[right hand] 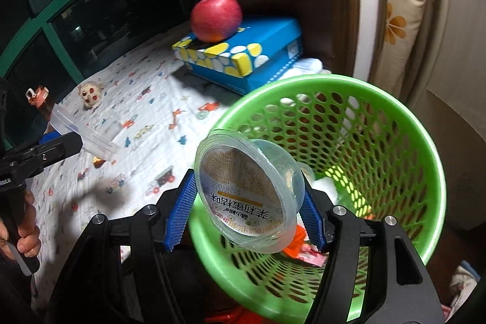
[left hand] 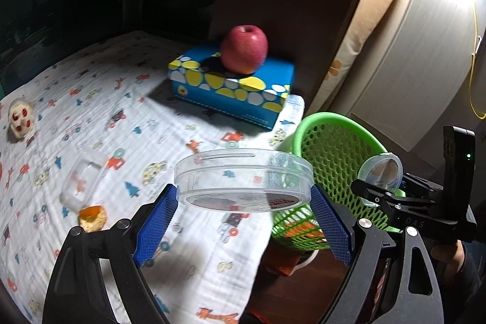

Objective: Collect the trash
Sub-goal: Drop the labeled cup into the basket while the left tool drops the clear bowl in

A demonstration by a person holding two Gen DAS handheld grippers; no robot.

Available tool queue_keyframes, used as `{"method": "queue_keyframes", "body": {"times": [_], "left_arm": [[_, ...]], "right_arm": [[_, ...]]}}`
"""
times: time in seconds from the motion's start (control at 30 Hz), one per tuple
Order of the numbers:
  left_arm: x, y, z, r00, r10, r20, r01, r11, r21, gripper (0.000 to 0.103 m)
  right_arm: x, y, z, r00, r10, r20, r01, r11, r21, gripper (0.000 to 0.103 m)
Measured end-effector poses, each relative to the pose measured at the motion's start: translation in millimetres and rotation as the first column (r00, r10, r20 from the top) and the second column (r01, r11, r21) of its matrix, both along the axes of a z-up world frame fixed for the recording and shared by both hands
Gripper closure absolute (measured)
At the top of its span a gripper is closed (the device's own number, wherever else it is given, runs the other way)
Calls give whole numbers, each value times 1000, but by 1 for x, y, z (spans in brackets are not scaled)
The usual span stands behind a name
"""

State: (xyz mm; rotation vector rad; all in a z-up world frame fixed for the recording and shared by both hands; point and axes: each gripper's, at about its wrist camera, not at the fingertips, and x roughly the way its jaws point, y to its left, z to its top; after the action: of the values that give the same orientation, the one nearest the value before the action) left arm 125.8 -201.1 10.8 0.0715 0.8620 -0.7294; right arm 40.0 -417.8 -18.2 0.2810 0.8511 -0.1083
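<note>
Gripping clear cup (right hand: 252,190), right gripper (right hand: 247,211) over green basket (right hand: 395,123); scraps inside, possibly wrappers.

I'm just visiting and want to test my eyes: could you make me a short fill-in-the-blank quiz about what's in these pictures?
1. The red apple sits on top of a blue ____.
2. The basket is coloured ____.
3. The left gripper holds a clear, flat round ____.
4. The right gripper grips a clear plastic cup that hangs over the ____.

Missing words: box; green; lid; basket
</note>
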Motion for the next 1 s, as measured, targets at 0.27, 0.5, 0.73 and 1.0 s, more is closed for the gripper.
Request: {"method": "queue_keyframes", "body": {"times": [0.27, 0.5, 0.73, 1.0], "left_arm": [[-4, -39, 5, 998, -68, 10, 68, 998, 15, 18], [-6, -63, 4, 995, -101, 6, 101, 994, 35, 18], [-5, -83, 1, 992, -126, 1, 126, 991, 49, 18], [-8, -111, -8, 985, -173, -19, 174, 982, 73, 18]], "right_arm": [[-14, -26, -10, 998, -60, -23, 60, 998, -6, 39], [-21, -42, -13, 996, -91, -26, 91, 996, -7, 36], [-26, -56, -12, 992, -125, -19, 125, 992, -7, 32], [-42, -67, -1, 987, -160, 9, 160, 987, -13, 27]]}}
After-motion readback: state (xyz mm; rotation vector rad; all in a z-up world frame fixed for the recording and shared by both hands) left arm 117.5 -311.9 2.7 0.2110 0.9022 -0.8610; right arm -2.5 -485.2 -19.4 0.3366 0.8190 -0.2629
